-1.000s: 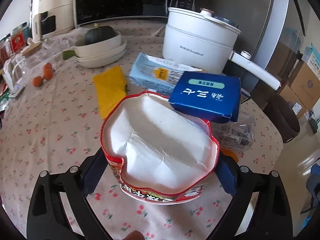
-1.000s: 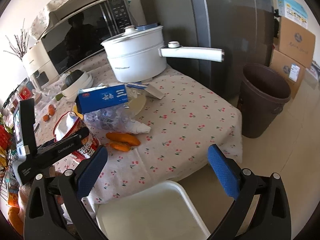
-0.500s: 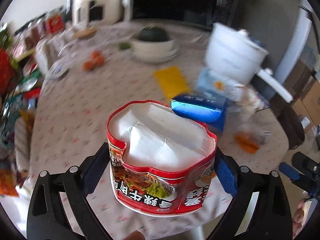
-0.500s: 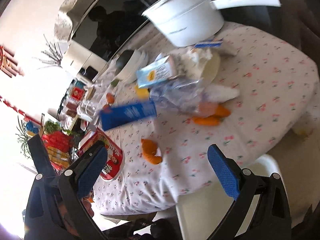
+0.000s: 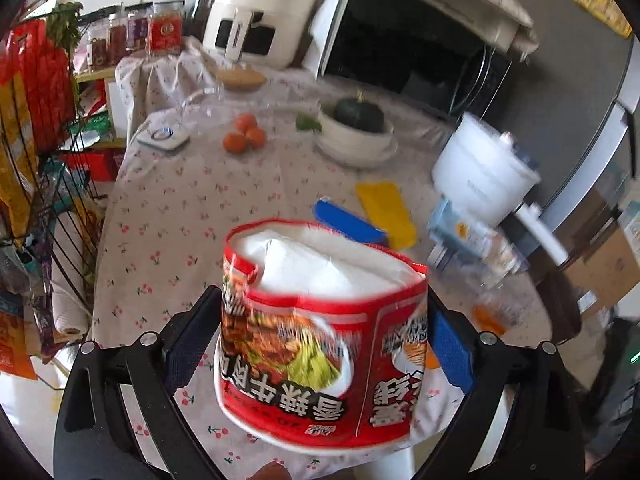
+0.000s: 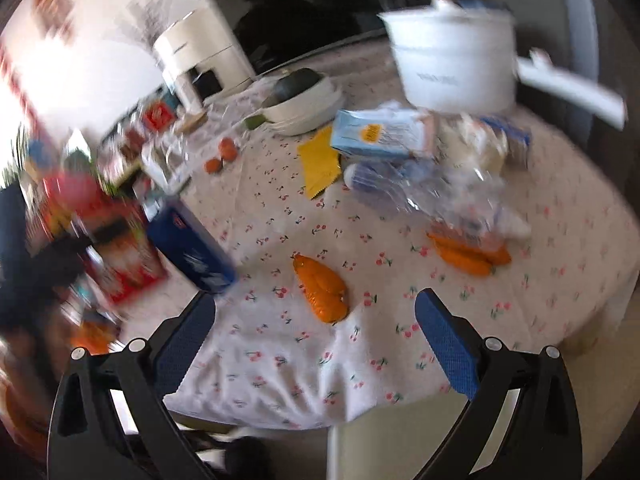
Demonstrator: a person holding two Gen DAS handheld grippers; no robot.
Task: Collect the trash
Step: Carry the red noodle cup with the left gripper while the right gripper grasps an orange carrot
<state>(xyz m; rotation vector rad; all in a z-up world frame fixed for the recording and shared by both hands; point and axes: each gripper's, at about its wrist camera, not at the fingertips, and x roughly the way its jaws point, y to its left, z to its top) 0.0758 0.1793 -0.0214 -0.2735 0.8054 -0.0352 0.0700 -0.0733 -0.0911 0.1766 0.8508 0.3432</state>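
My left gripper (image 5: 316, 340) is shut on a red instant-noodle cup (image 5: 320, 344), crumpled, with white lining showing at its top, held above the near table edge. A blue box (image 5: 348, 222) lies beyond it beside a yellow cloth (image 5: 386, 214). In the blurred right wrist view the same blue box (image 6: 190, 248) stands at the left next to the red cup (image 6: 120, 260). My right gripper (image 6: 316, 336) is open over the table's near edge, nothing between its fingers. Just ahead of it lies an orange peel (image 6: 322, 290); more peels (image 6: 468, 256) and a clear plastic wrapper (image 6: 432, 188) lie further right.
A white pot (image 5: 484, 176) with a long handle, a light blue carton (image 6: 380, 136), a bowl stack with a dark squash (image 5: 358, 136), oranges (image 5: 244, 136), an air fryer (image 5: 260, 12) and a microwave stand at the back. A wire rack (image 5: 36, 152) is at the left. A brown bin (image 5: 560, 312) is right of the table.
The left gripper has lifted the noodle cup and pulled back toward the table's near edge. The right gripper has swung in over the table, toward the orange peel.
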